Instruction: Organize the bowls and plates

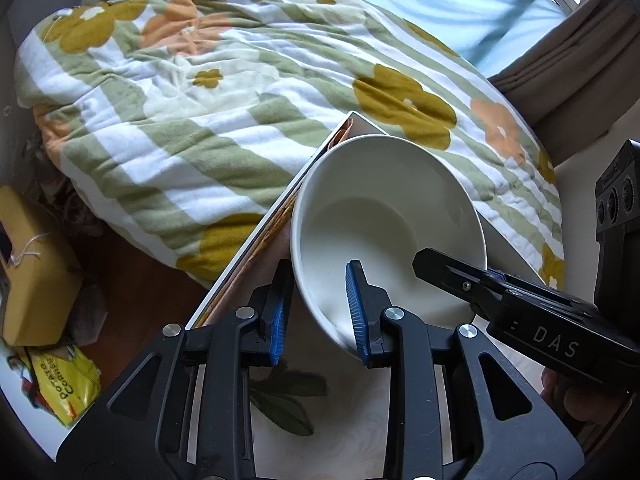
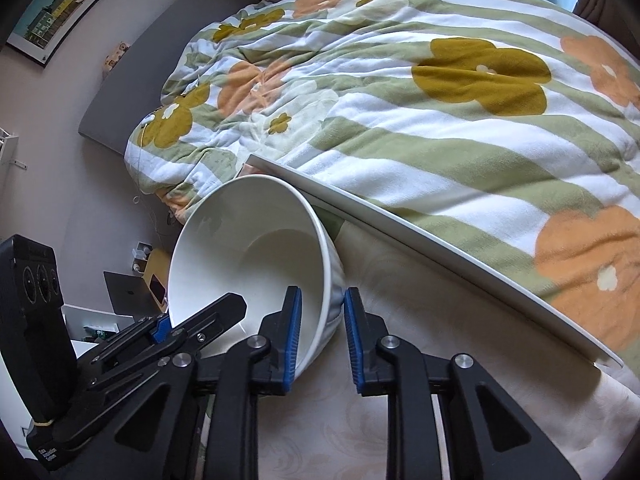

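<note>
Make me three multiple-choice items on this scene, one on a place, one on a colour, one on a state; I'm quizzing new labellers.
1. Where does the bowl stand?
A. on the quilt
B. at the table's corner, beside the quilt
C. on the floor

2. What colour are the pads of the tools?
A. red
B. green
C. blue

3. How is the bowl held?
A. the left tool and the right tool each clamp its wall, one finger inside and one outside
B. only the right tool grips it
C. neither tool touches it

Answers: 1 B, the bowl sits on the cream table by its white edge, with the quilt beyond. 2 C, blue ribbed pads line the fingers in both views. 3 A, each wrist view shows the rim between its own pads and the other tool at the rim too.
</note>
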### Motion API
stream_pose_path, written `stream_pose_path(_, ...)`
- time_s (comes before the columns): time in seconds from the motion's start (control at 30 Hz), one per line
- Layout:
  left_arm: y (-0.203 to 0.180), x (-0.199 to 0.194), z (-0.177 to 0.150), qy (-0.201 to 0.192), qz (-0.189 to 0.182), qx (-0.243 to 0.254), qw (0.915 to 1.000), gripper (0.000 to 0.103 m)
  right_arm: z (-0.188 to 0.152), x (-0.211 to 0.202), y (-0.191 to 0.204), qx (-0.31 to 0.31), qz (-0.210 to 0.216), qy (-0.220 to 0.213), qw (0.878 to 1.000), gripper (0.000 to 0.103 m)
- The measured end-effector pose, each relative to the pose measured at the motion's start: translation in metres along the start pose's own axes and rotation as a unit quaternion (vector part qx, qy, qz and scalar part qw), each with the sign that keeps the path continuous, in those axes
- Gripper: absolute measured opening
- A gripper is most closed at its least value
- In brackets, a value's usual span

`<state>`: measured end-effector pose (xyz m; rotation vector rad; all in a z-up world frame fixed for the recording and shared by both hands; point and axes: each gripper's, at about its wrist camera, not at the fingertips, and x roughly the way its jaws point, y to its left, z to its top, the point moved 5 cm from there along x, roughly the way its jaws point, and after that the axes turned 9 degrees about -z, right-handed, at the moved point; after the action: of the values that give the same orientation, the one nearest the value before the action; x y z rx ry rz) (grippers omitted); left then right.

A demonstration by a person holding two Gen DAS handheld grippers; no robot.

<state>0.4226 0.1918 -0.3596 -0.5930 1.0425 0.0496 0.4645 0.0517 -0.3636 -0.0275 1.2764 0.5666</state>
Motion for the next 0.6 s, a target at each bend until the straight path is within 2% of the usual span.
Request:
stream_pose_path(0.2, -0.019, -0.029, -0.004, -0.015, 0.003, 0.025, 0.9996, 0.024, -0.008, -0.030, 0.004, 0.008, 0.002, -0.024, 1.000, 0.020)
stream_pose_path(0.37, -0.052, -0.067, -0.015, -0.035, -0.002, 0.055, 0.9979, 0.024, -0.022, -0.081, 0.005, 0.016, -0.001, -0.059, 0.998, 0.020)
stream_pose_path(0.6, -0.115, -0.127, -0.058, -0.065, -0.027, 0.094, 0.9930, 0.024, -0.075, -0.169, -0.012, 0.047, -0.005, -0.111, 0.993, 0.020)
